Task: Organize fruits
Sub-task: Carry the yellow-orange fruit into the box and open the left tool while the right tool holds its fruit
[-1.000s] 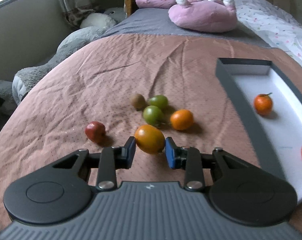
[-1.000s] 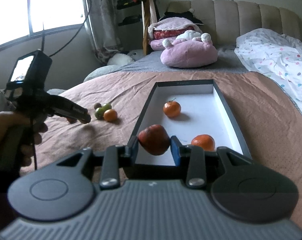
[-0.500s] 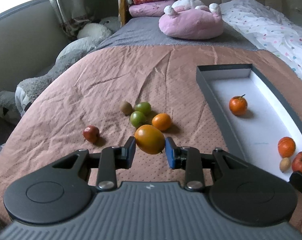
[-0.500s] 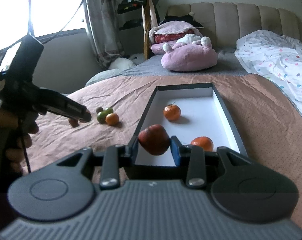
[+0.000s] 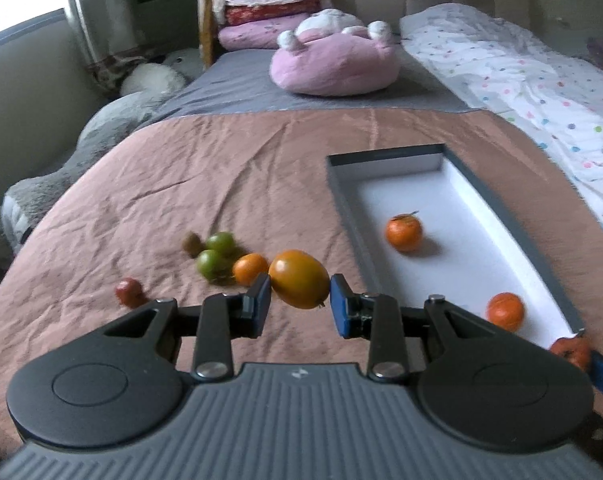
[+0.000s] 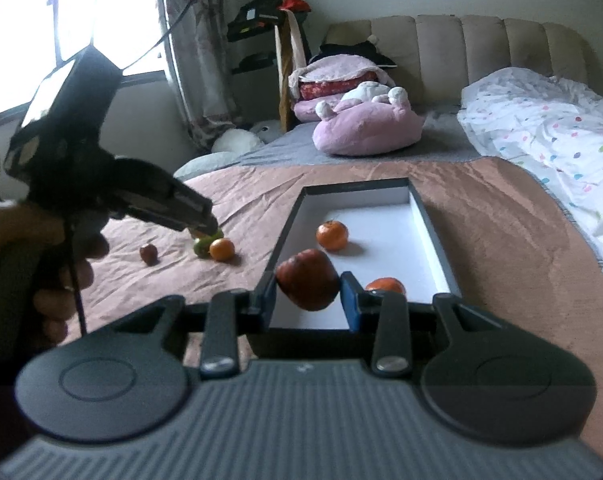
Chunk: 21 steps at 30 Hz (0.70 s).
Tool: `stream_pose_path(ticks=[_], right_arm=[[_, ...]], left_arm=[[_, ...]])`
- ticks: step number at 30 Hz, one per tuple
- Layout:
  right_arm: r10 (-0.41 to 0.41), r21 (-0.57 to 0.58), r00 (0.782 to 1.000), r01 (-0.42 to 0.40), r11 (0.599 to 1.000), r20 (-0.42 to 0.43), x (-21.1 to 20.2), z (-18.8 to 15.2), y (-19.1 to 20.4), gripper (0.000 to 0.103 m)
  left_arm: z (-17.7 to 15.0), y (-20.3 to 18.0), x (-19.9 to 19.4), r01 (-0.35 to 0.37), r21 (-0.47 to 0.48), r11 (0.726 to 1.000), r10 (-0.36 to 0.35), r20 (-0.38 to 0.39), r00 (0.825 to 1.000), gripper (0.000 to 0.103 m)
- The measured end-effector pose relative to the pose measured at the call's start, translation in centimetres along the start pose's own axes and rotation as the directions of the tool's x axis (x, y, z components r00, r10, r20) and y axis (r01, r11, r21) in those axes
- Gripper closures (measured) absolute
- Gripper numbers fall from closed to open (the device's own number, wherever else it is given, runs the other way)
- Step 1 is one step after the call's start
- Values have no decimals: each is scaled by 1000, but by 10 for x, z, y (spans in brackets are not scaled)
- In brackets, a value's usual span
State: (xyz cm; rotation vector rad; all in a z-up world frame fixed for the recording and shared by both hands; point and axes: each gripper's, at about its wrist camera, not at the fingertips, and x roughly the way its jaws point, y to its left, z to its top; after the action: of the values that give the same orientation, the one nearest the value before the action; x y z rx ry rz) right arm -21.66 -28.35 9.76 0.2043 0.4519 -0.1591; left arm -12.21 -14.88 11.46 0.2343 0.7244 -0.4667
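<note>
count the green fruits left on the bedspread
2, touching each other in the loose cluster: one farther back beside the small brown fruit, one nearer, next to the loose orange. More could hide behind them.

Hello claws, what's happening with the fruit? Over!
Left claw shut on yellow fruit. Right claw shut on red fruit, over tray. Nothing blocking.

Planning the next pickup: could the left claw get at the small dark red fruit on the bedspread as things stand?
Probably not yet. The left claw is shut on the yellow-orange fruit, so its jaws are full. The small dark red fruit itself lies alone on the bedspread, with nothing covering it.
</note>
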Motion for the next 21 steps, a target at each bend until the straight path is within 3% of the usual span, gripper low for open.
stream_pose_path(ticks=[11, 21], right_arm=[[-33, 13, 999, 33, 999, -21, 11, -2, -4, 66], [-49, 31, 998, 51, 998, -45, 20, -1, -8, 66]], left_arm=[[17, -48, 12, 82, 49, 995, -82, -8, 997, 66], [24, -78, 37, 105, 81, 991, -103, -25, 994, 65]])
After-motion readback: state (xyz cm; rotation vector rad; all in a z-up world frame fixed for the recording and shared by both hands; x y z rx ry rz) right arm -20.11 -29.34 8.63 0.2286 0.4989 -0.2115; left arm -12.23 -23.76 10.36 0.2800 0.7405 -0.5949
